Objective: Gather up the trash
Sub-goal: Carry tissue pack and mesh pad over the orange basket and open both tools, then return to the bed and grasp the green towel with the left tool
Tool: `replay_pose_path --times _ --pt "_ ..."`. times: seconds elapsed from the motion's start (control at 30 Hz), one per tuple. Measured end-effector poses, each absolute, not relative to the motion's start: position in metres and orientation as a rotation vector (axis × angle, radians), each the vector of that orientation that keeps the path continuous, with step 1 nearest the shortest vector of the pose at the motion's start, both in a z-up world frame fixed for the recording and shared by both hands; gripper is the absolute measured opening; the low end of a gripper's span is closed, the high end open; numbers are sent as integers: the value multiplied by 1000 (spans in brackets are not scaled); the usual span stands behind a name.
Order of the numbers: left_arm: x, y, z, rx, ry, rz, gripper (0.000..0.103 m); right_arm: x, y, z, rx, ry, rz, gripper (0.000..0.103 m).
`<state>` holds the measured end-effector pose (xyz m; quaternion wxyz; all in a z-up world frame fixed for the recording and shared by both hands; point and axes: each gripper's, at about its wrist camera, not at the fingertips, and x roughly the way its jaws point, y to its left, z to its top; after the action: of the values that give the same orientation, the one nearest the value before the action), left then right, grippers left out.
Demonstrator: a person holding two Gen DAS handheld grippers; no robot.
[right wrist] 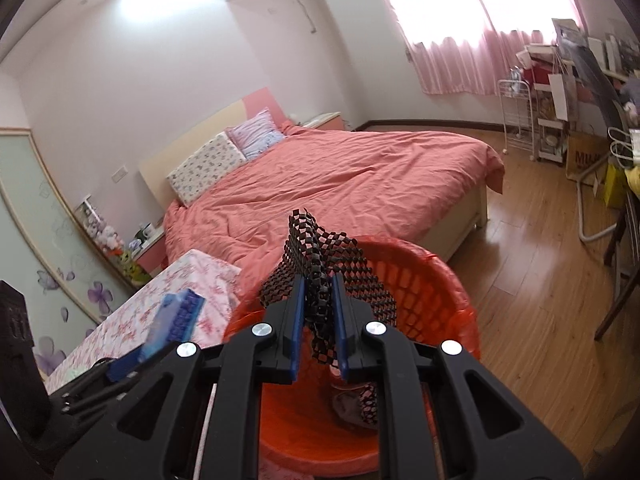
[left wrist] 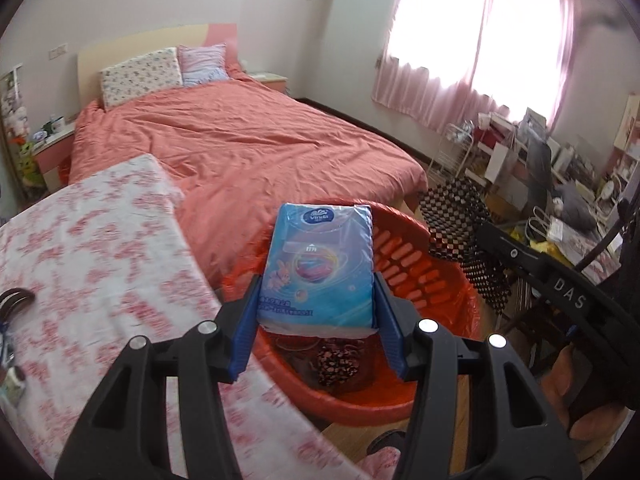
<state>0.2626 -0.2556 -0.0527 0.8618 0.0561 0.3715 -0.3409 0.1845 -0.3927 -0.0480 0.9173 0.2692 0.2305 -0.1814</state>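
Between the blue pads of the left hand-held gripper (left wrist: 316, 304) sits a blue pack of tissues (left wrist: 320, 264), clamped by its two long sides near the lower end and held above the red laundry basket (left wrist: 432, 280). The pack looks light and soft, and its plastic wrap seems smooth, so I judge it can slip or bend if the grip is loose; holding it across the narrow width, closer to the middle, should be more safe. The right hand-held gripper (right wrist: 318, 312) is closed tight on a piece of black mesh netting (right wrist: 320, 264), which stands up from the pads and also hangs below them, over the same basket (right wrist: 420, 276). This mesh (left wrist: 460, 232) seems very light and floppy, and it may catch on the basket holes, so a pinch on a gathered fold is the good place to hold.

The left wrist view shows the printed face of the pack and some dark patterned thing already lying at the basket bottom. It shows also the table (left wrist: 100, 260) with the pink flower cloth beside the basket, and the bed (left wrist: 240, 140) behind. The right wrist view shows instead the pack only from its edge (right wrist: 176, 320), the wooden floor (right wrist: 540, 280) and how tightly the mesh is pinched.
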Motion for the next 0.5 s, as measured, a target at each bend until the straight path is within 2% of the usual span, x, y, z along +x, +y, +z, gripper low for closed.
replay_pose_path --times 0.1,0.17,0.23,0.33,0.37,0.5 --pt "268 -270 -65 146 801 -709 53 191 -401 -57 585 499 -351 16" --pt "272 -271 -72 153 817 -694 57 192 -402 -60 585 512 -345 18" --pt "275 -267 -77 160 823 -661 66 193 -399 -64 567 529 -343 32" --pt "274 -252 -77 163 820 -628 73 190 -392 -65 527 541 -349 50" --pt "275 -246 -77 164 820 -610 74 190 -389 -65 513 547 -348 52" --pt "274 -214 -77 173 812 -492 92 187 -373 -61 431 562 -347 61"
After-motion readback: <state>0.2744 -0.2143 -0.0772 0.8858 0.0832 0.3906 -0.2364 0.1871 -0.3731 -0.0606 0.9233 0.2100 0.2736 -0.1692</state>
